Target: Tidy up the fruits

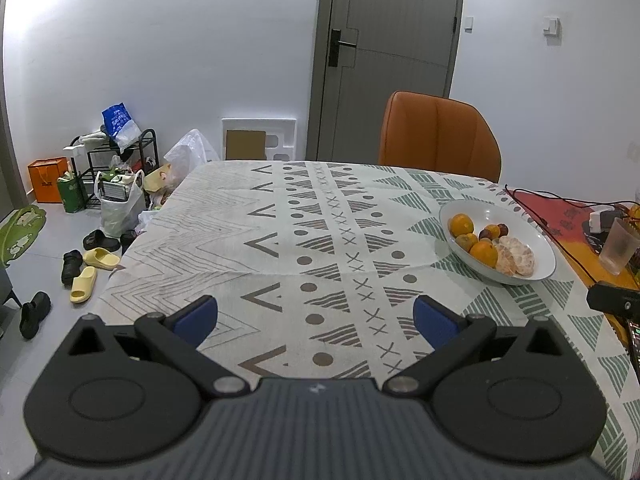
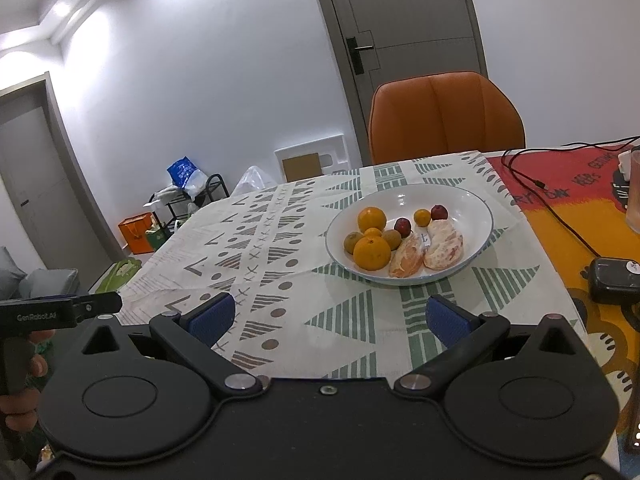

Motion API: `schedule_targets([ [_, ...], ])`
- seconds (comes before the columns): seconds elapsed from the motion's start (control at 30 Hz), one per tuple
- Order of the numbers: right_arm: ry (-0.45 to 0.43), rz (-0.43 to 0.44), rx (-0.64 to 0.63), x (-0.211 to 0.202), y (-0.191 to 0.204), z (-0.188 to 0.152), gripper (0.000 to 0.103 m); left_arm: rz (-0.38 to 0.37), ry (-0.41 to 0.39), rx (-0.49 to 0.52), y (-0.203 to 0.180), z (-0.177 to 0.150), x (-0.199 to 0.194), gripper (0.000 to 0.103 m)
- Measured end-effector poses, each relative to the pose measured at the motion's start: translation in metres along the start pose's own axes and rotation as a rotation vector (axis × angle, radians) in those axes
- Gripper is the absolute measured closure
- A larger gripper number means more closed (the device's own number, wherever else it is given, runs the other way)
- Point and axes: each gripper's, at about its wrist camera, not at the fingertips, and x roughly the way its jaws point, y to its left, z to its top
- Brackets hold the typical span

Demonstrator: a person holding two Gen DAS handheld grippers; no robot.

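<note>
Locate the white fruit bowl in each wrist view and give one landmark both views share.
Left wrist: the white bowl sits at the right, mid-height, beyond the open left gripper.
Right wrist: the white bowl sits just right of centre, ahead of the open right gripper.
Shared landmark: the orange chair behind the table.

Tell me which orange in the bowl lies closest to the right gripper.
The big orange at the bowl's near rim, beside the peeled segments; the other big orange sits farther back.

glossy white bowl [image 2: 472, 208], patterned cloth tablecloth [image 2: 352, 320]
</note>
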Motion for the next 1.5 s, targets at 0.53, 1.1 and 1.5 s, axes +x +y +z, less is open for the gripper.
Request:
schedule_targets([
  [0.53,0.001,0.002,-0.020,0.0013,0.0013,-0.0005,0.000,-0.008,0.004,0.011,-0.0042,-0.0021,0.0015,0.000],
  [1.1,0.003,-0.001,-0.027,0.0024,0.0029,0.0002,0.000,-0.006,0.008,0.007,-0.0037,-0.0027,0.0029,0.000],
  [1.5,-0.003,-0.002,-0.029,0.0016,0.0007,-0.0001,0.000,-0.005,0.004,0.010,-0.0023,-0.0032,0.0021,0.000],
])
